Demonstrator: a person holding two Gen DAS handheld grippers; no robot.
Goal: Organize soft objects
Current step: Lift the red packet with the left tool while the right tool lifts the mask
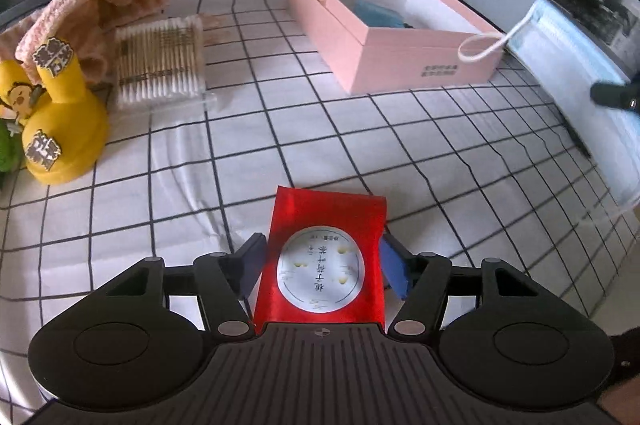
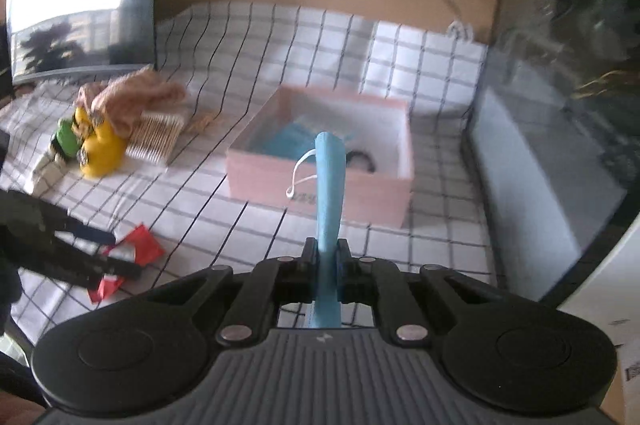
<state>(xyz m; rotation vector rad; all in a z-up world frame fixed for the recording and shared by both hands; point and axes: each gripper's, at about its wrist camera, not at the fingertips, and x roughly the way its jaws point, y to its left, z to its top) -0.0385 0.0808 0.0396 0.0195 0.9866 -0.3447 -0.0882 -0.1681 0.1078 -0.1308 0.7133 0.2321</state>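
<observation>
My left gripper (image 1: 322,263) stands around a red foil packet (image 1: 326,249) with a white round label, one finger at each side of it, low over the checked cloth (image 1: 240,153). Whether the pads press it is unclear. My right gripper (image 2: 325,257) is shut on a light blue face mask (image 2: 330,177) and holds it in the air in front of the open pink box (image 2: 320,185). The mask also shows at the right of the left wrist view (image 1: 568,65). The pink box (image 1: 384,57) holds blue items.
A pink knitted cloth (image 1: 88,13), a pack of cotton swabs (image 1: 160,65) and a yellow toy (image 1: 60,129) lie at the left. A green toy (image 2: 66,141) sits beside the yellow one. A dark cabinet (image 2: 560,105) stands at the right.
</observation>
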